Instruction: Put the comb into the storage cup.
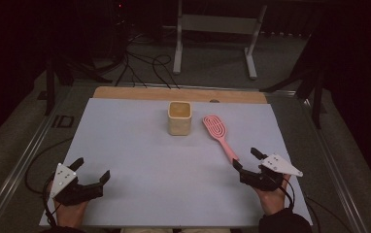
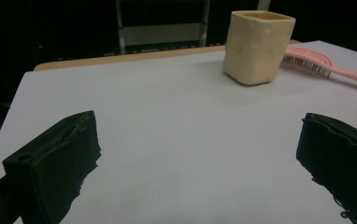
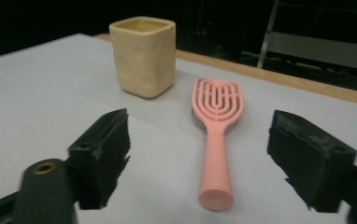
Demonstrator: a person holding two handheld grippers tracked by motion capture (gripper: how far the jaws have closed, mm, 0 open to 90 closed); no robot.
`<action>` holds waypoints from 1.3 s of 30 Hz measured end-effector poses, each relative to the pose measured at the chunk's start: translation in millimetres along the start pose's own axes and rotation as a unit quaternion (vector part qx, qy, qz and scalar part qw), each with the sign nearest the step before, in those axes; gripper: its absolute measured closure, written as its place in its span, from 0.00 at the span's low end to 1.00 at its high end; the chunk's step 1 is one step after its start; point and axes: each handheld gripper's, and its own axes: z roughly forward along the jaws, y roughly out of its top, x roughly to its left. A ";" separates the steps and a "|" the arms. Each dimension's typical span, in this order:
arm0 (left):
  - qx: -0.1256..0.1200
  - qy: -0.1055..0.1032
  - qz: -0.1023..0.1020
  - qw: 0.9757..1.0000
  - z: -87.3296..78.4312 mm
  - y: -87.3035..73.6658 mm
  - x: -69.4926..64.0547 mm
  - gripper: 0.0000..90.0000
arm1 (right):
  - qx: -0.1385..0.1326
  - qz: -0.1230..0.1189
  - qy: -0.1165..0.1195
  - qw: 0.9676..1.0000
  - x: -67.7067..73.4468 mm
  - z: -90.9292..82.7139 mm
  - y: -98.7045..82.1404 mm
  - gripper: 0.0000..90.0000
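Note:
A pink hairbrush [image 1: 219, 134] [image 3: 215, 135] lies flat on the white mat, bristles down, handle end toward the right hand. Left of its head stands a square cream-yellow cup [image 1: 179, 117] [image 2: 257, 45] [image 3: 143, 55], upright. My right gripper [image 1: 246, 159] [image 3: 200, 161] is open just short of the handle end, and nothing is between its jaws. My left gripper [image 1: 92, 169] [image 2: 197, 163] rests open near the mat's front left corner, far from both objects, with only bare mat between its jaws. The hairbrush [image 2: 328, 67] also lies past the cup in the left gripper view.
The white mat [image 1: 135, 145] covers a wooden table whose far edge [image 1: 174, 93] shows as a brown strip. Behind the table stand a metal frame [image 1: 217, 29] and loose cables [image 1: 144, 68] on a dark floor. Metal rails run along both table sides.

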 end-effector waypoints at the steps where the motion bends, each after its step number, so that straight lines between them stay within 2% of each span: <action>1: 0.000 0.000 0.000 1.000 0.0 0.0 0.0 0.00 | -0.004 0.003 0.000 1.000 -0.2 -0.7 -0.6 0.20; 8: -0.004 -0.001 -0.003 1.000 -0.7 -0.9 0.5 0.00 | -0.009 0.016 -0.011 1.000 0.4 -4.1 -7.5 0.10; 13: -0.004 -0.007 -0.004 1.000 1.1 -2.2 1.1 0.00 | -0.007 0.015 -0.015 1.000 3.4 -6.5 -10.5 0.09; 19: -0.005 -0.009 -0.001 1.000 3.8 -1.9 1.2 0.00 | 0.008 0.016 -0.013 1.000 6.7 -3.8 -12.9 0.09; 28: -0.012 -0.004 0.002 1.000 9.2 0.9 1.4 0.00 | 0.022 0.021 -0.018 0.999 7.1 -1.1 -13.5 0.09; 36: -0.008 0.002 0.002 1.000 12.8 0.1 4.9 0.00 | 0.019 0.023 -0.016 0.999 7.4 -0.7 -8.2 0.09; 39: -0.005 0.003 0.002 1.000 14.9 -0.5 5.3 0.00 | 0.030 0.025 -0.014 0.999 6.0 2.1 -5.2 0.09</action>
